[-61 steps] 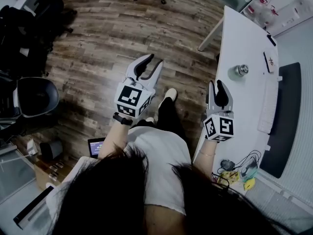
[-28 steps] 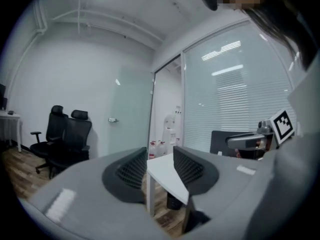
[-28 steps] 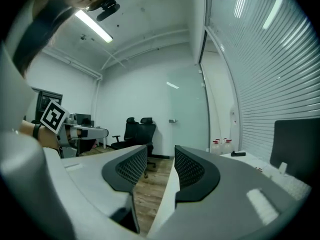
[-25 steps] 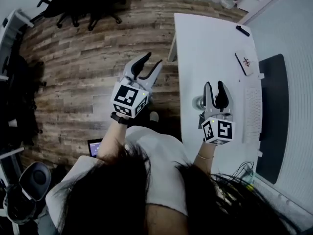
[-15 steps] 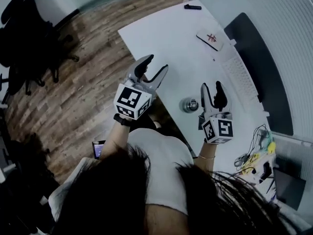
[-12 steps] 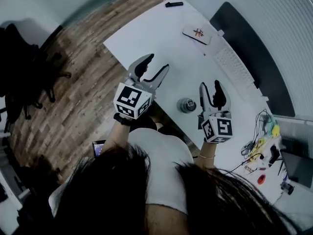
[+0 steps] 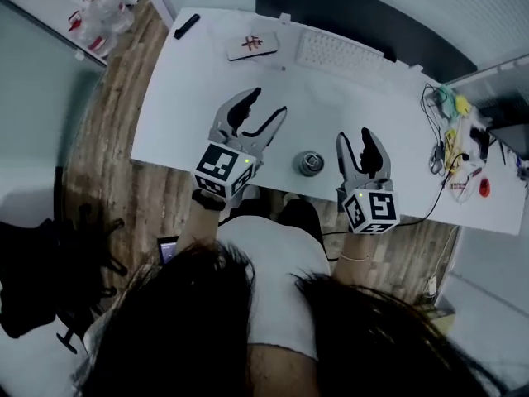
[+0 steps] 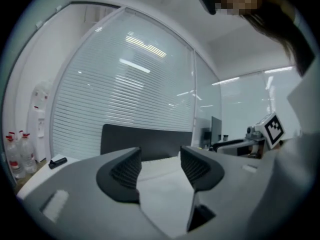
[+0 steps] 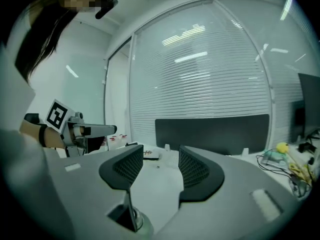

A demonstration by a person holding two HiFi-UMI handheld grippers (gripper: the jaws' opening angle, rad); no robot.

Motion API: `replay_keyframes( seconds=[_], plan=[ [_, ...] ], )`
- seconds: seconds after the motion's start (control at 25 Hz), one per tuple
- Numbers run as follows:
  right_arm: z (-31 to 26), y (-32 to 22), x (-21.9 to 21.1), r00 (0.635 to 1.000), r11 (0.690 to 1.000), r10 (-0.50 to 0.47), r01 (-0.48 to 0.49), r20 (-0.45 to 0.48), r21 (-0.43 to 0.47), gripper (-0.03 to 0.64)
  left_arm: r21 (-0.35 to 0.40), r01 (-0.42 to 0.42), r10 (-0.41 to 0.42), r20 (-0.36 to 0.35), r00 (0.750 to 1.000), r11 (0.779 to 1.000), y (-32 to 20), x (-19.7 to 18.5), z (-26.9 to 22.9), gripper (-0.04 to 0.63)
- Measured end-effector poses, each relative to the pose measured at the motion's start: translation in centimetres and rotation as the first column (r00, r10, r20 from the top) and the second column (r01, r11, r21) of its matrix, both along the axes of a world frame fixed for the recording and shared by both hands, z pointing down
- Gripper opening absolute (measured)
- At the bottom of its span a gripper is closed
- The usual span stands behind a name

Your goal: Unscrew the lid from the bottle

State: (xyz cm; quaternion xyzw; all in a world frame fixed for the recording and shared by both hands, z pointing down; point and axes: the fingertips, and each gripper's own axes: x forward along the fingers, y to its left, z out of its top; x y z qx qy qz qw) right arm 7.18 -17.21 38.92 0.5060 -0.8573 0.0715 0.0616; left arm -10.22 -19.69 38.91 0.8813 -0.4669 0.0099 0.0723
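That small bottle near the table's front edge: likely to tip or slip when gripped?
The bottle looks small and shiny on top, so probably light and somewhat slippery. It stands upright near the table edge, so a sideways nudge might tip or slide it.

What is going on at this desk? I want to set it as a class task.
A person holds the left gripper and the right gripper above the near edge of a white desk. A small bottle stands on the desk between them, its lid apparently on. Neither gripper touches it: both pairs of jaws have just been opening and have nothing between them.
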Motion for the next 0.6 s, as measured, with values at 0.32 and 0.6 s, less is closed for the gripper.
replay_keyframes(
  seconds=[0.32, 0.6],
  plan=[
    [0.9, 3.3, 3.7, 0.988, 0.988, 0.155, -0.155, 0.025, -0.026, 0.195, -0.022, -0.229, 0.228, -0.012, 0.974, 0.973, 1.1, 5.8, 0.9, 0.280],
    [0.9, 4.9, 5.0, 0.992, 0.992, 0.125, -0.124, 0.025, -0.019, 0.195, -0.031, -0.288, 0.286, -0.055, 0.957, 0.957, 3.8, 8.5, 1.7, 0.302]
  ],
)
